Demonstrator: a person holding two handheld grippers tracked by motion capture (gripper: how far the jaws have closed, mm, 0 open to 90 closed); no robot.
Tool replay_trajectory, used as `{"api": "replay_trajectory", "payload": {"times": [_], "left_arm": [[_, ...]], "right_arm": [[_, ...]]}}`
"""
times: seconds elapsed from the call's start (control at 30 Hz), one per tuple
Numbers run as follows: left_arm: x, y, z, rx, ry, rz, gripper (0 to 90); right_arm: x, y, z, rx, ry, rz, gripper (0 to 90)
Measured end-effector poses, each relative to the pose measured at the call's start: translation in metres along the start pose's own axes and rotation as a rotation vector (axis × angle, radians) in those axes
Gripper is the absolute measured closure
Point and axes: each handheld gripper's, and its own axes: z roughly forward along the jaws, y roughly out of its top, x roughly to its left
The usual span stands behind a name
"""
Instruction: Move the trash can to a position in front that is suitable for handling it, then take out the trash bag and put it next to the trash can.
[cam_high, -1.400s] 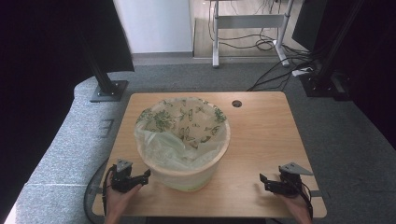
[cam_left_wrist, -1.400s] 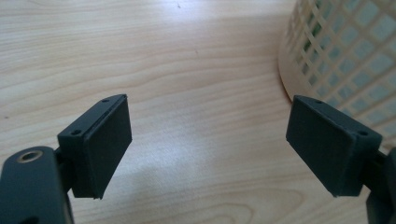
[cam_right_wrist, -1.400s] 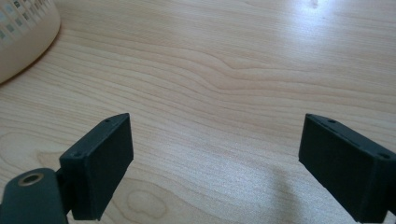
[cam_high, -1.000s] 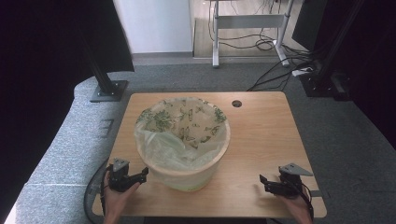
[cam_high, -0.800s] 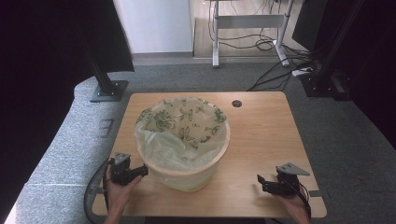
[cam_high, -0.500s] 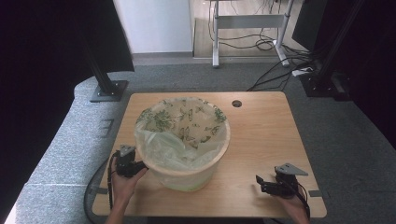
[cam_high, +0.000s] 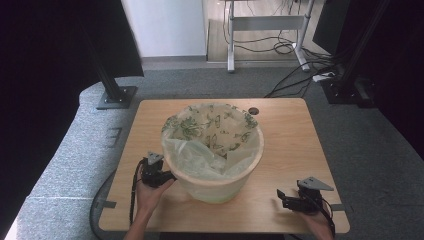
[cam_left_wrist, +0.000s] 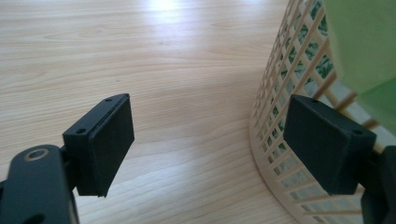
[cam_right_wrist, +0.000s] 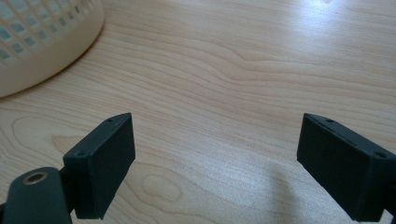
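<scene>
A cream lattice basket (cam_high: 216, 187) lined with a green-patterned plastic bag (cam_high: 210, 127) stands in the middle of the wooden table (cam_high: 285, 125). My left gripper (cam_high: 167, 176) is open right at the basket's left side. In the left gripper view, the basket wall (cam_left_wrist: 280, 116) and the bag's green overhang (cam_left_wrist: 359, 42) lie just behind the right jaw, and the left gripper (cam_left_wrist: 208, 144) holds nothing. My right gripper (cam_high: 281, 196) is open, low over the table near the front right corner. The right gripper (cam_right_wrist: 215, 163) faces bare wood, with the basket's base (cam_right_wrist: 42, 46) at the far left.
A small dark round spot (cam_high: 253, 110) sits near the table's back edge. Beyond the table are grey carpet, a black stand base (cam_high: 116, 96) at the left, a metal desk frame (cam_high: 265, 30) and cables (cam_high: 320, 75) at the back right.
My left gripper has moved forward and right from the table's front left, up against the basket's side. The right gripper has barely shifted.
</scene>
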Motion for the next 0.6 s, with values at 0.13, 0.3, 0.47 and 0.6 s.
{"api": "replay_trajectory", "payload": {"times": [0.13,0.3,0.47,0.6], "left_arm": [[-0.001,-0.001,0.000,0.006,-0.009,0.010,15.6],[0.008,-0.009,-0.003,0.026,-0.017,0.021,14.4],[0.022,-0.022,-0.005,0.066,-0.064,0.042,14.1],[0.029,-0.023,-0.010,0.043,-0.084,0.046,14.2]], "right_arm": [[-0.002,-0.001,-0.001,-0.001,-0.008,0.009,11.4],[-0.003,-0.002,-0.003,0.002,-0.007,0.006,11.6],[-0.003,-0.003,-0.003,0.002,-0.007,0.004,11.6],[-0.004,-0.002,-0.002,0.003,-0.004,-0.003,11.6]]}}
